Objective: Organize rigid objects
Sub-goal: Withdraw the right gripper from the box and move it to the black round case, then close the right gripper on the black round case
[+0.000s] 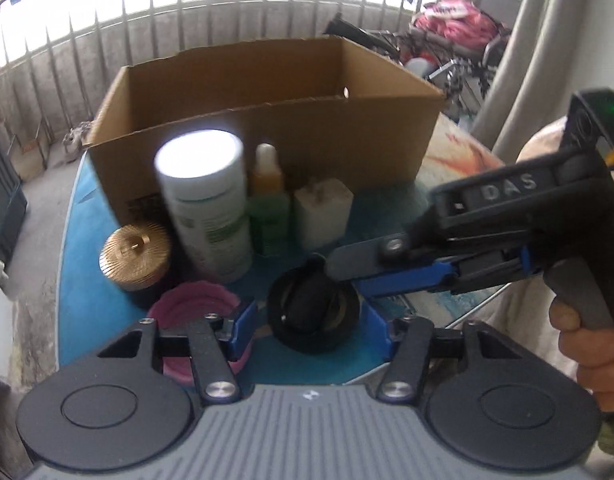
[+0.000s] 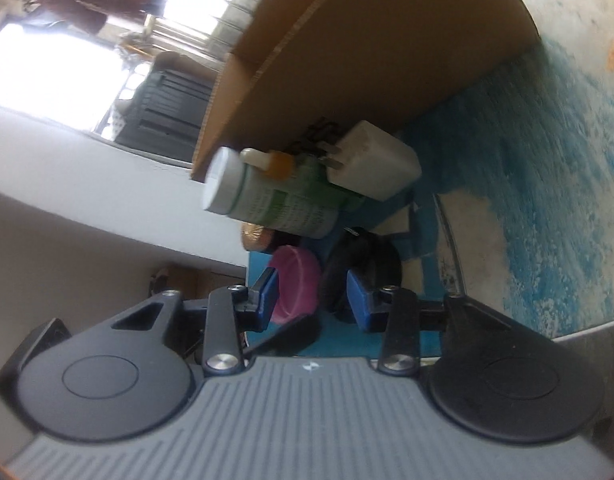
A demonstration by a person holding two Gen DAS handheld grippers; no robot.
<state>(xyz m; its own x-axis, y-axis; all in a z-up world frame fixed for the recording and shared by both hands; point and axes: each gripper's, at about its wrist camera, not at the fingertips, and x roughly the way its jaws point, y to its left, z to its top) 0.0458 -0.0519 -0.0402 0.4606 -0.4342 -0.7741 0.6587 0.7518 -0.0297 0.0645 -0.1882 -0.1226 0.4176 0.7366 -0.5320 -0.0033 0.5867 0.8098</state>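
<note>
A black round lid-like piece [image 1: 313, 316] lies on the blue mat, between the fingers of my left gripper [image 1: 310, 328], which is open and does not press on it. A pink ring-shaped bowl [image 1: 187, 300] sits just left of it. Behind stand a gold-lidded jar [image 1: 135, 256], a white bottle [image 1: 205, 200], a green dropper bottle [image 1: 267, 208] and a white charger plug [image 1: 323, 208]. My right gripper [image 1: 343, 270] reaches in from the right over the black piece. In the right wrist view it [image 2: 314, 302] is open, with the pink bowl [image 2: 297, 280] and black piece [image 2: 367, 256] ahead.
An open cardboard box [image 1: 267, 120] stands behind the row of objects, close against them. The round table's blue and white mat [image 1: 87, 300] ends at the left above a concrete floor. A metal railing, a curtain and clutter lie beyond. A hand [image 1: 587, 344] holds the right gripper's handle.
</note>
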